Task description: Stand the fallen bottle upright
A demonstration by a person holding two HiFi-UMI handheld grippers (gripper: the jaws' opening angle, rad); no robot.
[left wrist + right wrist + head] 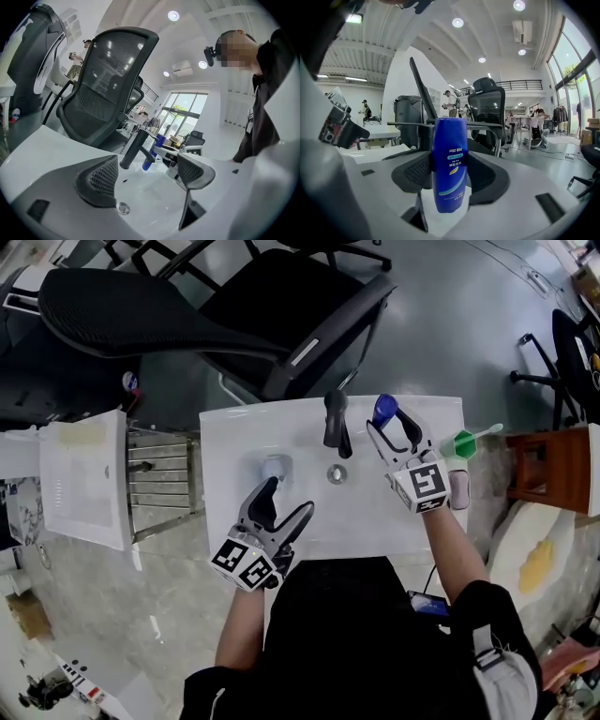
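Observation:
A blue bottle (450,164) stands upright between the jaws of my right gripper (450,176), whose pads press its two sides; its print reads upside down. Its lower end is over the white sink's (234,432) back rim, and I cannot tell whether it touches. In the head view the blue bottle (384,411) and right gripper (392,427) are just right of the black faucet (336,423). My left gripper (289,498) hangs open over the basin's near left part, nothing between its jaws. From the left gripper (147,176) view the blue bottle (150,153) shows behind the faucet (133,149).
The drain (337,474) lies mid-basin, with a small grey round thing (275,467) to its left. A green brush-like item (464,442) and a pink item (458,488) sit at the sink's right edge. A black office chair (234,306) stands behind, a metal rack (159,484) to the left, a wooden stand (553,465) to the right.

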